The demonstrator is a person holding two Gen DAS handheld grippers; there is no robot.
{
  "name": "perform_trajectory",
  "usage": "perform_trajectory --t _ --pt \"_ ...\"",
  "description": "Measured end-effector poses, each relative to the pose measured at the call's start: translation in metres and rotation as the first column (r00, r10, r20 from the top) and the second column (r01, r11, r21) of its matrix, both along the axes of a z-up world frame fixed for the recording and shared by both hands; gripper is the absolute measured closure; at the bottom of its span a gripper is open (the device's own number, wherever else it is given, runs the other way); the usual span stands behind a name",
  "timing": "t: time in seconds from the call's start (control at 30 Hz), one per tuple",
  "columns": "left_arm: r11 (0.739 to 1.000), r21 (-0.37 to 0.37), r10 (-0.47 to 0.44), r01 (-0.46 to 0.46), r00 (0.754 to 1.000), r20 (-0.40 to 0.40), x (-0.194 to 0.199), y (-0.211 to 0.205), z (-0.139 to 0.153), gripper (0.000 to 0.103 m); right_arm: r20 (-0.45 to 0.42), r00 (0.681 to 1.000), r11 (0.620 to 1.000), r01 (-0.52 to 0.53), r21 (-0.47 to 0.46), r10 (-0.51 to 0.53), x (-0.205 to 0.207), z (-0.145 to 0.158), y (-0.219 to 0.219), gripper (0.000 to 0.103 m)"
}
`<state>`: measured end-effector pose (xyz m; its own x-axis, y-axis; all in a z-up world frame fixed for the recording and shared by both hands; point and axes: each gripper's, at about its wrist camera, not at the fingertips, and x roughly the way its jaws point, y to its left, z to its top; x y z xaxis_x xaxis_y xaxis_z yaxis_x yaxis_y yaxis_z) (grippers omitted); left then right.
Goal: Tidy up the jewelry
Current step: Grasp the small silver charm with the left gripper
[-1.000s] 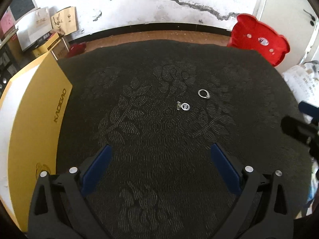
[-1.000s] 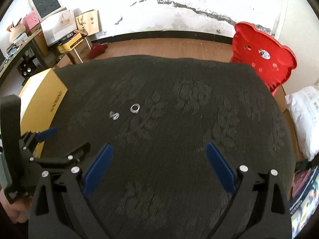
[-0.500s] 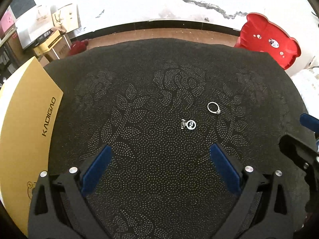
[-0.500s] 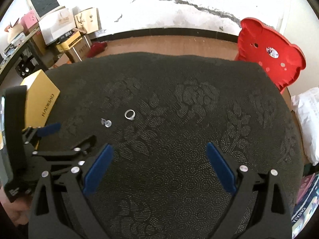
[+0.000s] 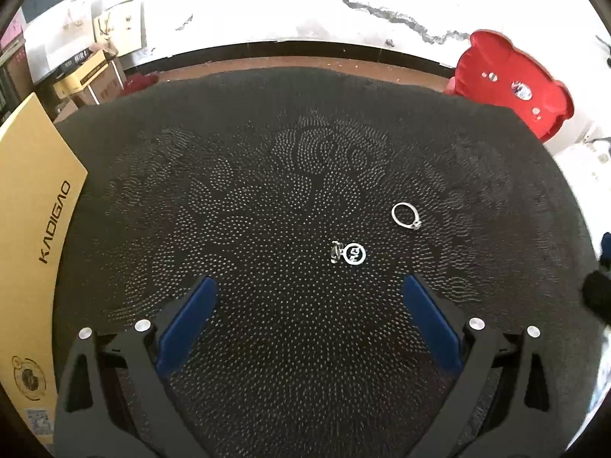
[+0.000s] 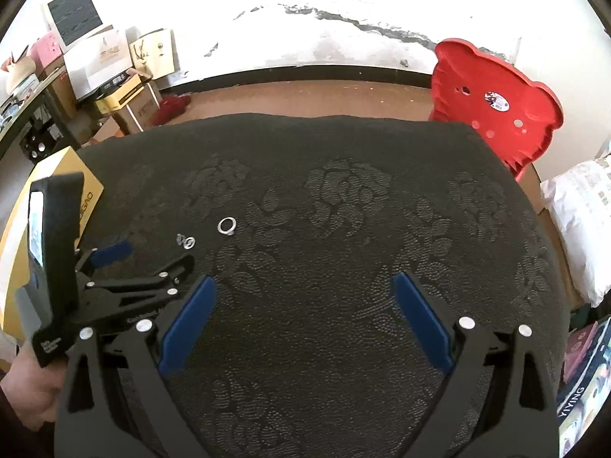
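A small round silver charm (image 5: 350,253) lies on the black patterned cloth (image 5: 267,175), just ahead of my open left gripper (image 5: 307,286) and a little right of its centre. A thin silver ring (image 5: 405,216) lies further right and further off. In the right wrist view the charm (image 6: 187,241) and the ring (image 6: 227,226) lie at the left, and the left gripper (image 6: 152,257) is close behind the charm. My right gripper (image 6: 303,282) is open and empty over bare cloth.
A yellow box (image 5: 34,229) lies along the cloth's left edge. A red bear-shaped stool (image 5: 511,80) stands beyond the far right corner. Cardboard boxes and bags (image 6: 110,76) are stacked by the back wall at the left. A white bag (image 6: 580,225) lies at the right.
My left gripper has moved forward and down toward the charm and ring, which now look larger and nearer. My right gripper has shifted a little. Both stay open.
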<state>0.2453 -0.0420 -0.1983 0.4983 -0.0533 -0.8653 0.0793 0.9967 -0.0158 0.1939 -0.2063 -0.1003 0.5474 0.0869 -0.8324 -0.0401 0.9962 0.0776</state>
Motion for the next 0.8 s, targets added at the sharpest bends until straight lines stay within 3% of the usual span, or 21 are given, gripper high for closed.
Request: perform_trajectory --t 0.1,0.3,0.47,0.6,0.67,0.8 --pt "0.999 0.046 -0.017 0.016 1.000 0.019 0.000 -0.009 -0.005 0.013 -0.002 1.000 1.000 0.012 0.015 -0.011 0.003 -0.002 -0.006 0.012" --pt "0.999 0.051 -0.004 0.000 0.998 0.062 0.008 -0.019 -0.005 0.016 -0.027 1.000 1.000 0.007 0.006 -0.007 0.012 -0.009 -0.008 0.012" --pt "0.997 0.058 -0.045 0.041 0.996 0.071 0.006 -0.031 -0.001 0.043 -0.021 1.000 1.000 0.018 0.012 -0.018 0.015 -0.010 -0.014 0.012" --pt "0.997 0.066 -0.047 0.042 0.996 0.072 0.003 -0.035 0.000 0.052 -0.031 0.999 0.999 0.034 0.025 -0.033 0.016 -0.012 -0.021 0.012" --pt "0.997 0.068 -0.053 0.048 0.996 0.074 0.001 -0.035 0.001 0.064 -0.030 0.999 0.999 0.036 0.020 -0.035 0.016 -0.011 -0.024 0.012" --pt "0.995 0.087 -0.048 0.041 0.996 0.080 0.000 -0.034 0.002 0.078 -0.032 0.998 0.999 0.046 0.029 -0.045 0.016 -0.012 -0.031 0.012"
